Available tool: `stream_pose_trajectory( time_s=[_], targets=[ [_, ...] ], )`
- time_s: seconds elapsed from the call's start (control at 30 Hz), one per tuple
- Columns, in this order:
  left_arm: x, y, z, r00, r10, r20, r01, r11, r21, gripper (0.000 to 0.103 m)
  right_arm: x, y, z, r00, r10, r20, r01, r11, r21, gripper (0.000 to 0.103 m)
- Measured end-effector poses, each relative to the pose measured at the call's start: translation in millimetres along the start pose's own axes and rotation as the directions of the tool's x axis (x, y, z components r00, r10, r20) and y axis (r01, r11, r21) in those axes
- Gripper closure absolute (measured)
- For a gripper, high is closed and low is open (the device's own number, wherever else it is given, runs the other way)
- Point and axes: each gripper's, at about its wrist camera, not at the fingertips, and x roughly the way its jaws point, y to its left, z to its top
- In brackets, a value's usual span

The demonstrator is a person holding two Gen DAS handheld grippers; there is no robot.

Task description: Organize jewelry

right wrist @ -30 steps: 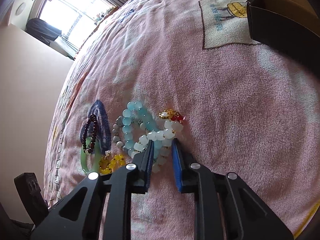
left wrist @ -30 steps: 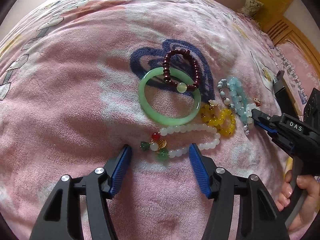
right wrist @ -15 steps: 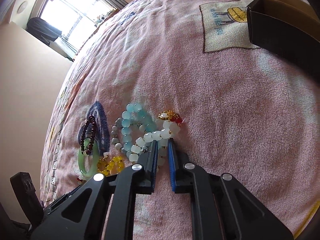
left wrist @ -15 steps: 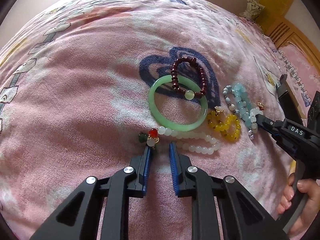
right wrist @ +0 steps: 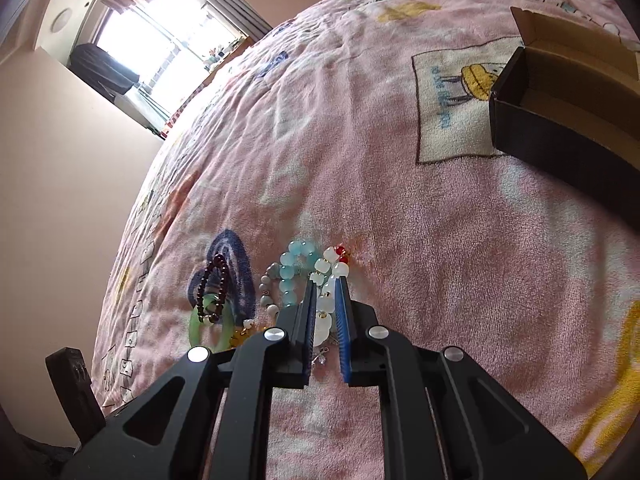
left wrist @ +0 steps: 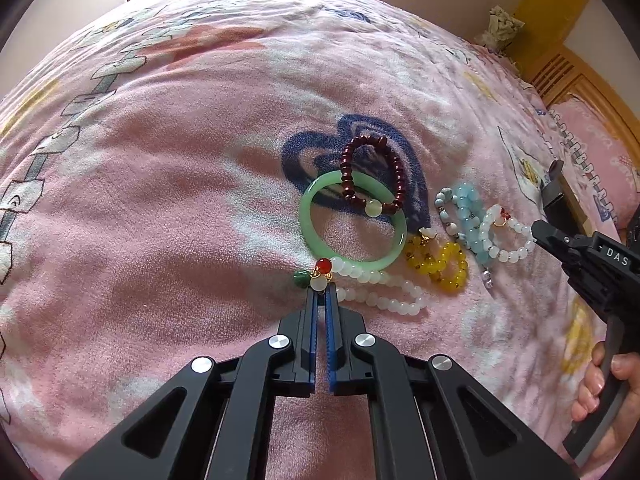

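Note:
Several bracelets lie on a pink blanket. My left gripper is shut, its tips pinching the charm end of a long white bead bracelet, beside its red and green beads. A green jade bangle lies just beyond, with a dark red bead bracelet resting across it. A yellow bead bracelet and a light blue bead bracelet lie to the right. My right gripper is shut on a small white bead bracelet, whose loop hangs from the tips a little above the blanket.
An open dark cardboard box stands on the blanket at the upper right of the right wrist view. A wooden headboard and a pink pillow border the far right. A person's hand holds the right gripper's handle.
The left jaws went from wide open to shut at the white bracelet's charm end. The right gripper rose slightly with the small white bracelet, pulling it off the blue beads.

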Motion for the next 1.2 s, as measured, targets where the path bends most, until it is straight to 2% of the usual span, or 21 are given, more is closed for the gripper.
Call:
stream_pose_trajectory(
  time_s=[0.33,0.67,0.77,1.03,1.07,1.2],
  targets=[
    [-18,-2,4,0.999,-0.009,0.046,0.009,1.0,0.003,0.098,-30,21,7,0.998,0.035,0.057,-0.033,0.999,-0.04,0.093],
    [-41,-16,9,0.995,-0.042,0.095,0.04,0.999,0.016,0.098,-58,26,13,0.992,0.068,0.103,-0.064,0.997,-0.047,0.093],
    [-48,-24,10,0.993,-0.029,0.115,0.026,0.999,0.03,0.098,-65,27,14,0.991,0.079,0.109,-0.074,0.996,-0.052,0.093],
    [-67,-58,8,0.987,-0.055,0.152,0.044,0.996,0.072,0.098,-89,25,17,0.986,0.102,0.132,-0.095,0.994,-0.057,0.094],
    [-69,-63,8,0.986,-0.06,0.154,0.048,0.996,0.08,0.098,-93,24,18,0.985,0.108,0.138,-0.101,0.993,-0.057,0.101],
    [-81,-86,4,0.982,-0.076,0.174,0.055,0.991,0.119,0.098,-114,20,21,0.979,0.121,0.167,-0.112,0.992,-0.062,0.101]
  ],
)
